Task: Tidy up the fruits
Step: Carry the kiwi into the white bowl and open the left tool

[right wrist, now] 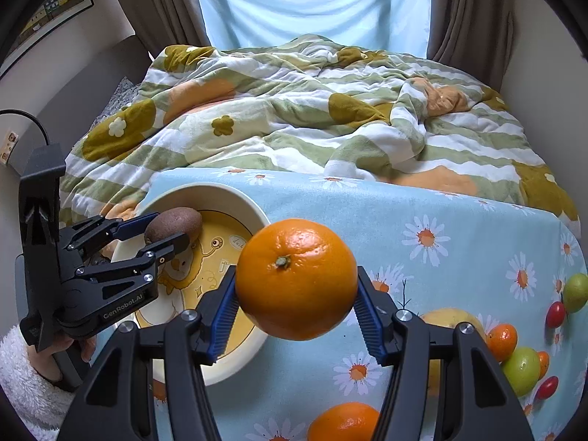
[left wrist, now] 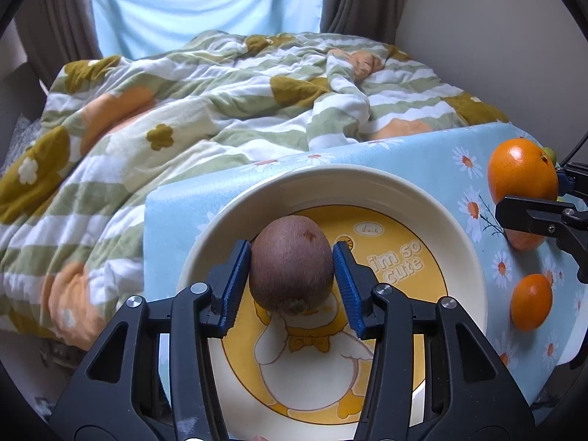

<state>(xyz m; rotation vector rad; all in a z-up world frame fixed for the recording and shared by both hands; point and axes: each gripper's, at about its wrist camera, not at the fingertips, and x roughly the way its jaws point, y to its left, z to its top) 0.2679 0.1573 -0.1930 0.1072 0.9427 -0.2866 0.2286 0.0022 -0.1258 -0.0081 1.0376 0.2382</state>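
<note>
My left gripper (left wrist: pixel 292 275) is shut on a brown kiwi (left wrist: pixel 292 262) and holds it over the cream plate with a yellow duck picture (left wrist: pixel 463 220). In the right wrist view the left gripper (right wrist: pixel 161 229) and kiwi (right wrist: pixel 172 222) show at the left above the plate (right wrist: pixel 253 205). My right gripper (right wrist: pixel 296 305) is shut on a large orange (right wrist: pixel 296 279), held above the blue daisy cloth just right of the plate. That orange (left wrist: pixel 522 174) also shows at the right edge of the left wrist view.
Loose fruit lies on the cloth: a small orange (left wrist: pixel 531 301), another orange (right wrist: pixel 343 422), green fruits (right wrist: pixel 522 371), red cherry tomatoes (right wrist: pixel 555 314), a yellow fruit (right wrist: pixel 452 318). A rumpled quilt (right wrist: pixel 294 110) covers the bed beyond the table's far edge.
</note>
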